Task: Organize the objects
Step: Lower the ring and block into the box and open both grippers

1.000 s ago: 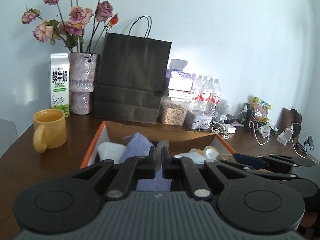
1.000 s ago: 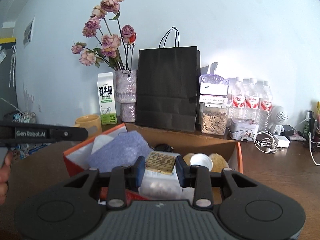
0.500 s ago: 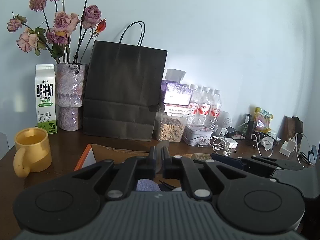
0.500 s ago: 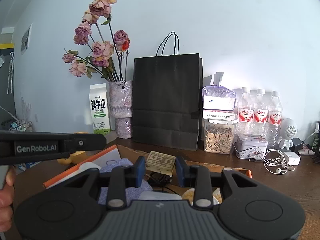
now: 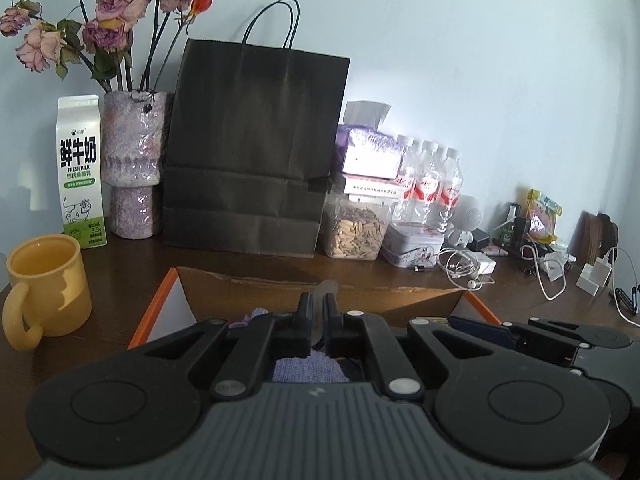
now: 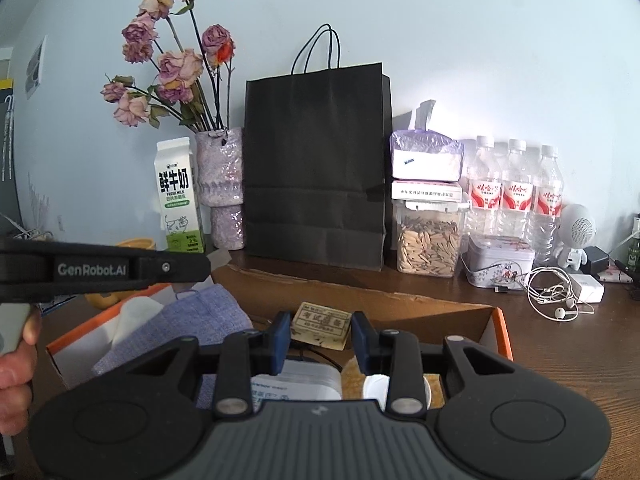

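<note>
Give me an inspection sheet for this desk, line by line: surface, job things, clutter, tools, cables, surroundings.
Surface: dark wooden table, crowded along the wall.
Job's things: open cardboard box holding a purple cloth, a white packet and more.
Clutter: black paper bag, milk carton, vase of dried roses, yellow mug, seed jar, three water bottles, tin.
Tools: left tool shut on a thin translucent piece; right tool gripping a small tan packet.
Cables: white earphones, chargers.
Surroundings: pale blue wall.
</note>
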Demonstrator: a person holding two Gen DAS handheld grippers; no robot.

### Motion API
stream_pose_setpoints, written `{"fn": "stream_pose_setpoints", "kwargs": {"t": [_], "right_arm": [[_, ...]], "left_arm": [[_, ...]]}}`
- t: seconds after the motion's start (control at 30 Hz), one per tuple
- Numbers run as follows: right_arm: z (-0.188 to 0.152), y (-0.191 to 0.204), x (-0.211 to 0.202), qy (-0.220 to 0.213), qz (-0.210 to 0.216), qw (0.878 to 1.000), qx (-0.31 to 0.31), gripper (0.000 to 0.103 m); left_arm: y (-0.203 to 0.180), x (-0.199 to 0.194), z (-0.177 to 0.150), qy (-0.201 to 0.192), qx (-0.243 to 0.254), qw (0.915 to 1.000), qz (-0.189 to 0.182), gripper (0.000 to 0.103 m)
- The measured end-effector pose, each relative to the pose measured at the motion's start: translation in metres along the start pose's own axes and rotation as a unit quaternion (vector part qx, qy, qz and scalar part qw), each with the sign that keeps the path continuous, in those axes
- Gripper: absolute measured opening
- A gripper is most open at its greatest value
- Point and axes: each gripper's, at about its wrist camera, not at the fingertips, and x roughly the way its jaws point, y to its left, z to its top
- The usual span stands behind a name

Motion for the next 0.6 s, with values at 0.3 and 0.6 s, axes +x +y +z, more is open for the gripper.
{"fn": "stream_pose_setpoints", "kwargs": {"t": [0.3, 0.6], "right_arm": [[-0.0036, -0.0003, 0.0011, 0.005, -0.002, 1.0, 0.0, 0.032], [-0.0063, -0.0007, 0.0019, 0.01, -0.014, 1.0, 0.001, 0.069]], "left_arm": [[-0.0028, 0.0035, -0.0055, 0.011, 0.005, 0.9999, 0.002, 0.006], [-0.0012, 0.0041, -0.0047, 0.012, -0.001, 0.9997, 0.02, 0.087]]}}
